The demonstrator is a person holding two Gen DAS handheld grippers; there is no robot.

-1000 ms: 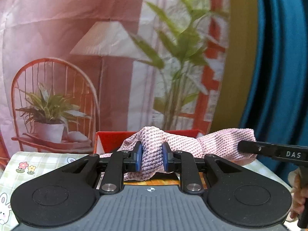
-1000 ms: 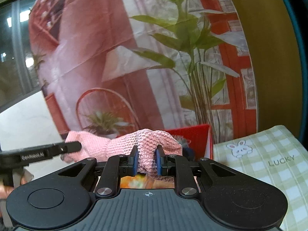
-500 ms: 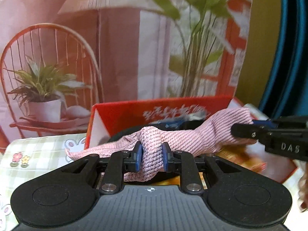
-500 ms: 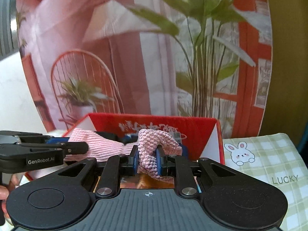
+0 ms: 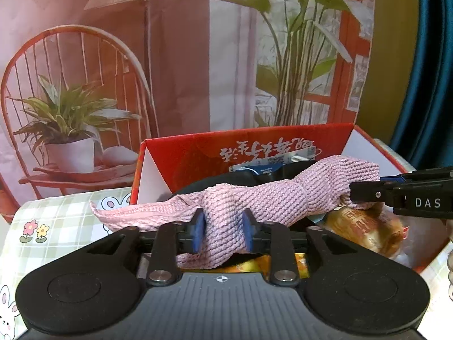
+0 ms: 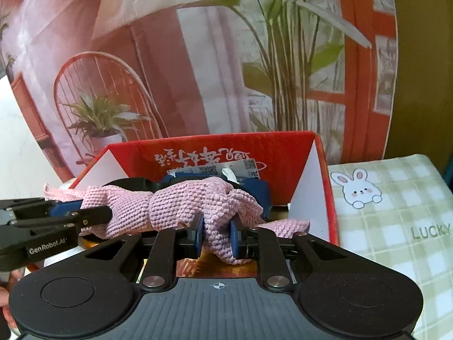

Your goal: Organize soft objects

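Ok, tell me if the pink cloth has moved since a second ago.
Yes. The pink knit cloth, shut in both grippers, has dropped against the red box: earlier level with its rim, now below it, over the contents.

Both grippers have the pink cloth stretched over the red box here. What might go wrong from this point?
The pink knitted cloth is bunched, pinched by the left gripper and right gripper. If released as it is, it would probably land crumpled, not folded.

One end hangs past the red box wall, so it may drape outside.

The box already holds a black item and packets; the cloth may sit proud.
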